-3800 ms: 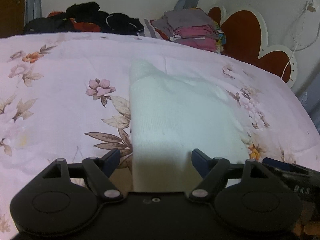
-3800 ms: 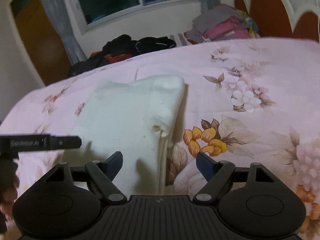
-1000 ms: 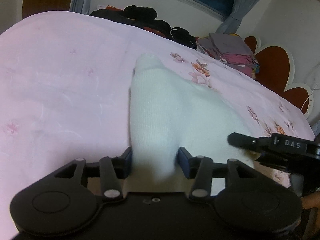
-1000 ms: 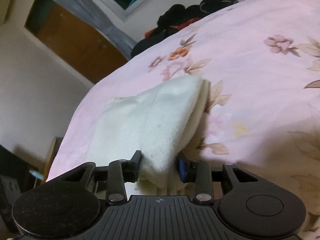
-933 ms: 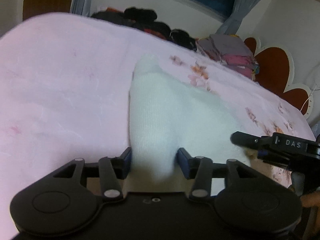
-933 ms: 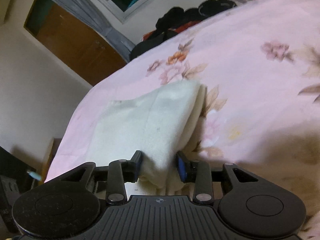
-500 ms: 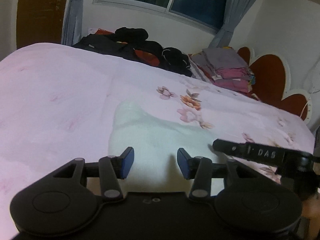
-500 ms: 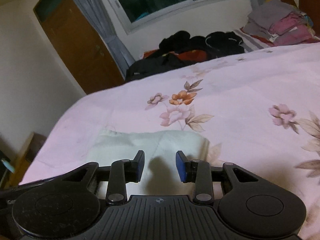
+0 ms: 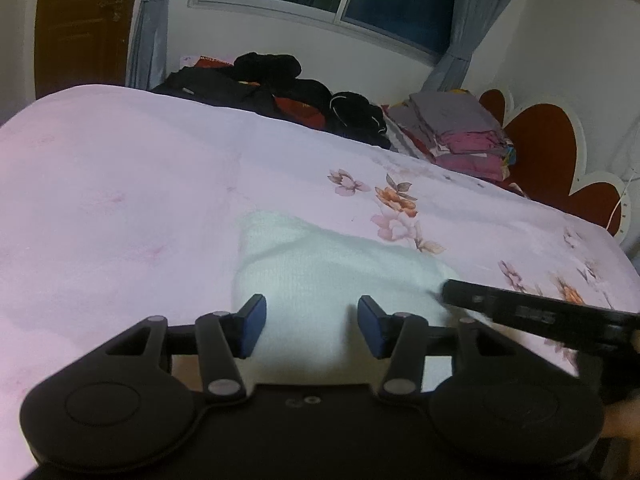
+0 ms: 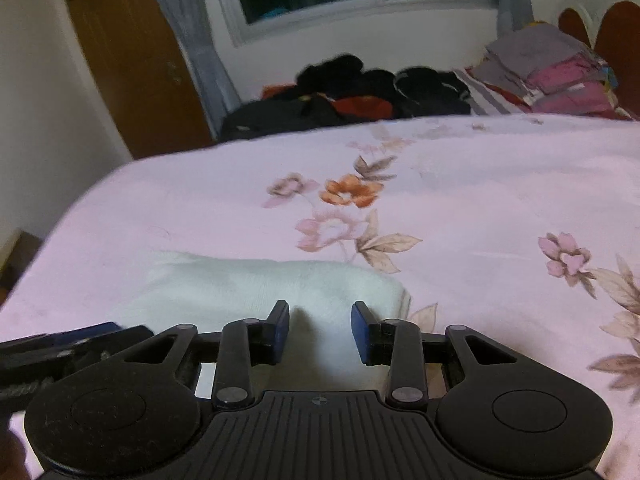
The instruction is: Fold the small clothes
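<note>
A small white knit garment (image 9: 332,264) lies folded flat on the pink floral bedspread (image 9: 120,200). My left gripper (image 9: 311,326) hovers just above its near edge, jaws parted and empty. The garment also shows in the right wrist view (image 10: 264,284), where my right gripper (image 10: 320,332) hangs over its near right part, jaws parted and empty. The right gripper's black body (image 9: 540,316) crosses the left wrist view at the right. The left gripper's body (image 10: 60,344) shows at the left of the right wrist view.
A heap of dark clothes (image 9: 280,88) and a stack of folded grey and pink clothes (image 9: 460,132) sit at the far side of the bed. A red scalloped headboard (image 9: 548,152) is at the right. A wooden door (image 10: 132,60) and window are behind.
Both grippers held the lifted white garment a second ago. They have let it go, it now lies flat on the bed, and both grippers have pulled back and up.
</note>
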Motion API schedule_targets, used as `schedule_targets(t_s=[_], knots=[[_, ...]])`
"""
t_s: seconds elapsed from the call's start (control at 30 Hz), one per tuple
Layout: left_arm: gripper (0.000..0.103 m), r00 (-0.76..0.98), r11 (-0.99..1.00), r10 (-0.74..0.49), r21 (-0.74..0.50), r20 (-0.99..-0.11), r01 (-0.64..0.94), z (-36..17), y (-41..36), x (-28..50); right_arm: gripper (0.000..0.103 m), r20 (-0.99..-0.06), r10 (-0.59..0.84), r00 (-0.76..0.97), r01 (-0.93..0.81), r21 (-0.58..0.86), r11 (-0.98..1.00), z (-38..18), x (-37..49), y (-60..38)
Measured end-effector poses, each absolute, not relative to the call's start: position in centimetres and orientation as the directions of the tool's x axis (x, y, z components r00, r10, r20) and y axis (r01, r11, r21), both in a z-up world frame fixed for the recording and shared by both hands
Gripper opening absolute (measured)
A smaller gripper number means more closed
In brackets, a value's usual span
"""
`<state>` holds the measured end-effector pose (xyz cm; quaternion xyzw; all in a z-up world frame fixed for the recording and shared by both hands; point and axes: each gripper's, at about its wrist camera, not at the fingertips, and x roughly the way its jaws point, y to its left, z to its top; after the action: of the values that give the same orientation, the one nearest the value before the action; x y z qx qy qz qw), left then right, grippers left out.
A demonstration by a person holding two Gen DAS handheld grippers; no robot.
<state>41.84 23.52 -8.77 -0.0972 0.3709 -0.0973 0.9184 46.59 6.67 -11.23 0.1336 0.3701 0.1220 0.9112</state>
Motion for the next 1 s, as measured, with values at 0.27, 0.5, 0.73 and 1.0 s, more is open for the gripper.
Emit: schedule_targets(t_s=[0.27, 0.5, 0.73, 1.0], knots=[[0.05, 0.682, 0.963, -0.254, -0.243, -0.686, 0.113, -9.2, 25.5, 35.0, 0.035, -0.626, 0.369, 0.687, -0.182, 0.344, 0.921, -9.7, 37.6, 7.3], [0.05, 0.62, 0.962, -0.265, -0.246, -0.738, 0.119, -11.2, 24.1, 31.8, 0.035, -0.669, 0.362, 0.649, -0.2, 0.309, 0.93, -11.1, 33.0, 9.6], [0.05, 0.61, 0.972, -0.233, -0.206, -0.758, 0.115, -11.1, 22.8, 31.4, 0.035, -0.734, 0.236, 0.637, -0.191, 0.146, 0.971, -14.0, 31.7, 9.7], [0.05, 0.598, 0.973, -0.228, -0.202, -0.768, 0.112, -10.9, 22.6, 31.9, 0.02, -0.735, 0.276, 0.619, -0.126, 0.254, 0.959, -14.2, 31.5, 8.4]])
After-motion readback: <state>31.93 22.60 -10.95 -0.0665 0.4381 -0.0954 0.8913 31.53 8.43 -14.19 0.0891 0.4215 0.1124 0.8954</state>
